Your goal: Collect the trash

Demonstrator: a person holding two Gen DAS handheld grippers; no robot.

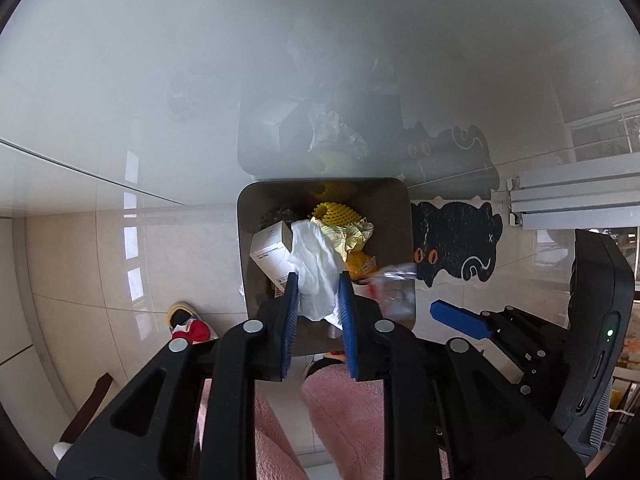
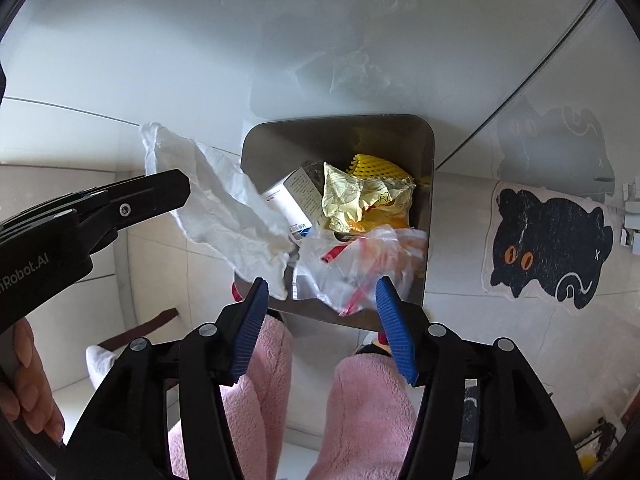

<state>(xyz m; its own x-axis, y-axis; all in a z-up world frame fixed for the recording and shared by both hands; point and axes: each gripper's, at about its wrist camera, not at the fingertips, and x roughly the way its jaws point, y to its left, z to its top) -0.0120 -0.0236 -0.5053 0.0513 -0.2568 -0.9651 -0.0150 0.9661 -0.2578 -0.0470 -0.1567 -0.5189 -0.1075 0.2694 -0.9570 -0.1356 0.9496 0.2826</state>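
Note:
A grey square trash bin (image 1: pixel 244 240) (image 2: pixel 426 184) stands on the floor against a glossy white wall. It holds a white carton (image 1: pixel 272 248) (image 2: pixel 296 200), yellow foam net (image 1: pixel 334 212) (image 2: pixel 372 166), a yellowish wrapper (image 2: pixel 360 196) and other litter. My left gripper (image 1: pixel 318 292) is shut on a crumpled white tissue (image 1: pixel 316 268) (image 2: pixel 216 200) above the bin's near left side; in the right wrist view only one black finger shows. My right gripper (image 2: pixel 322 292) is open above the bin's near edge, with a clear plastic bag (image 2: pixel 360 264) (image 1: pixel 394 288) blurred just beyond its fingertips.
A black cat-shaped mat (image 1: pixel 456 244) (image 2: pixel 548 244) lies on the tiled floor right of the bin. Pink fleece legs (image 2: pixel 360 400) and a slipper (image 1: pixel 188 324) are below the grippers. A sliding door track (image 1: pixel 576 196) is at the right.

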